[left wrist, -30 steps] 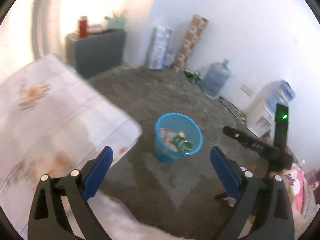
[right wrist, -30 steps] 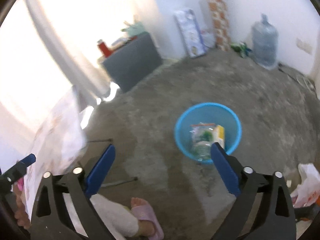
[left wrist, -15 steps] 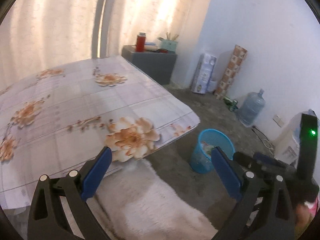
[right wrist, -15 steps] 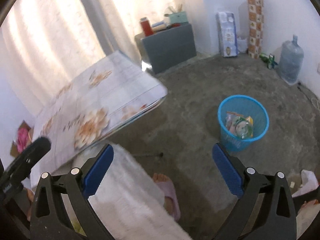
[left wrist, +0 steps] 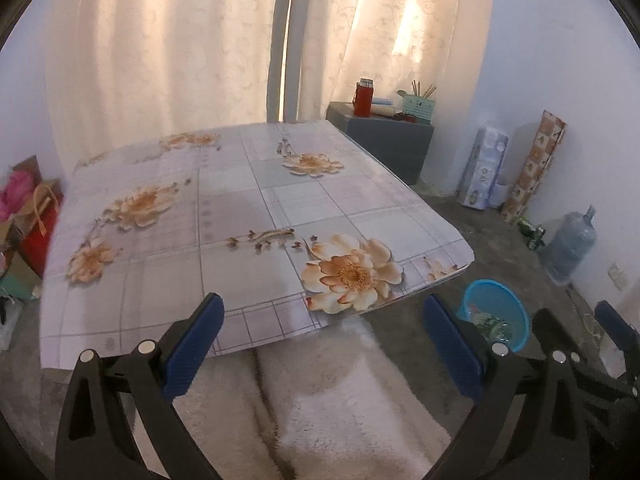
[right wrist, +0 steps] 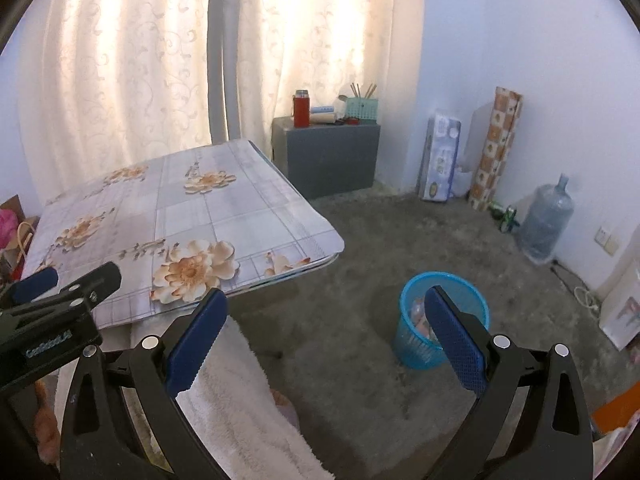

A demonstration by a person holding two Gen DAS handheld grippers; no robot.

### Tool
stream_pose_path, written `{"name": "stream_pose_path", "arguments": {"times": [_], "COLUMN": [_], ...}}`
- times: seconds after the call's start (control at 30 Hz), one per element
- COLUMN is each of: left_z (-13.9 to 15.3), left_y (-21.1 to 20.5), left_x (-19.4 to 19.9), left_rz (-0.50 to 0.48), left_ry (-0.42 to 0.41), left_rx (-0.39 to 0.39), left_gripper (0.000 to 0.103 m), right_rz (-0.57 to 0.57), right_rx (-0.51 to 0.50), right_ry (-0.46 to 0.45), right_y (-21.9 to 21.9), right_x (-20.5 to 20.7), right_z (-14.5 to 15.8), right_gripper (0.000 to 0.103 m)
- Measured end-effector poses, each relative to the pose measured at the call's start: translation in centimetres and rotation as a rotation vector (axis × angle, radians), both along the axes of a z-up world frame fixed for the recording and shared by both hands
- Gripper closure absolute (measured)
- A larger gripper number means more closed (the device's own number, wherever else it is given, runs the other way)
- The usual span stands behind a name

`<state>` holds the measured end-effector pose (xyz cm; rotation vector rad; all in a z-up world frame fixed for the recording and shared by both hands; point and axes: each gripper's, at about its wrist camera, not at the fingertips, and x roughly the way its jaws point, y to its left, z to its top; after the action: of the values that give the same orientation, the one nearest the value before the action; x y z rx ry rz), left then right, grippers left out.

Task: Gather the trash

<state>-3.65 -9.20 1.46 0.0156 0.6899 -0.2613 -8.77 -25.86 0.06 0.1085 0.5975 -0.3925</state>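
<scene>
Trash (left wrist: 490,322) in bin (right wrist: 412,354), both grippers spread wide

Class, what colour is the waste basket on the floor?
Bright blue mesh basket, clearest in the right wrist view.

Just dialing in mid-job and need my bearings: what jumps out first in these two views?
The big table with its flowered cloth fills the middle of the left view, backed by glowing curtains. On the concrete floor to its right stands the blue trash basket, already holding wrappers. Both the left hand-held gripper and right hand-held gripper are open and hold nothing.
</scene>
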Motion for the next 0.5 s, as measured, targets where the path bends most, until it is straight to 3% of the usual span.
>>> {"name": "stream_pose_path", "arguments": {"times": [0.13,0.5], "left_z": [0.4,0.0], "left_y": [-1.1,-3.6], "left_x": [-0.2,-1.6], "left_rz": [0.015,-0.005], "left_ry": [-0.024,-0.006], "left_rx": [0.066,0.064], "left_gripper": [0.006,0.006], "right_rz": [-0.018,-0.124], "right_rx": [0.006,0.012], "right_ry": [0.027,0.031], "right_y": [-0.1,-2.5], "right_x": [0.1,-0.9], "right_z": [-0.2,-0.3], "right_gripper": [0.008,0.008]}}
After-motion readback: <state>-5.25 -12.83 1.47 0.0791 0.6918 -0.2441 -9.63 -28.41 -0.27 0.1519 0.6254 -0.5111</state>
